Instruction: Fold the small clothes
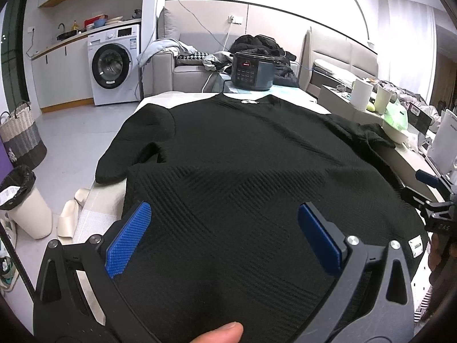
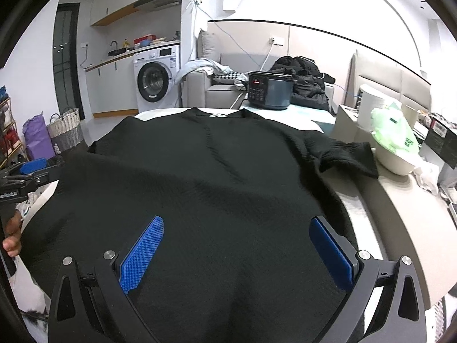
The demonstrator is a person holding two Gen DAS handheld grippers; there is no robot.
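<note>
A black ribbed short-sleeved top [image 1: 242,160] [image 2: 200,177] lies spread flat on the table, collar at the far end, hem toward me. Its left sleeve [image 1: 134,148] hangs over the table's left edge and its right sleeve [image 2: 348,157] lies out to the right. My left gripper [image 1: 224,217] hovers open over the hem's left half, blue pads wide apart, nothing between them. My right gripper [image 2: 238,230] is likewise open over the hem's right half. Each gripper shows at the edge of the other's view. A thumb [image 1: 220,333] shows at the bottom of the left wrist view.
A dark electric cooker [image 1: 252,71] [image 2: 268,90] stands beyond the collar. A white bowl with a green bag [image 2: 395,148] sits by the right sleeve, with cups [image 1: 361,94] and boxes behind. On the floor at left are a bin [image 1: 24,203], slippers [image 1: 70,217] and a woven basket [image 1: 20,134].
</note>
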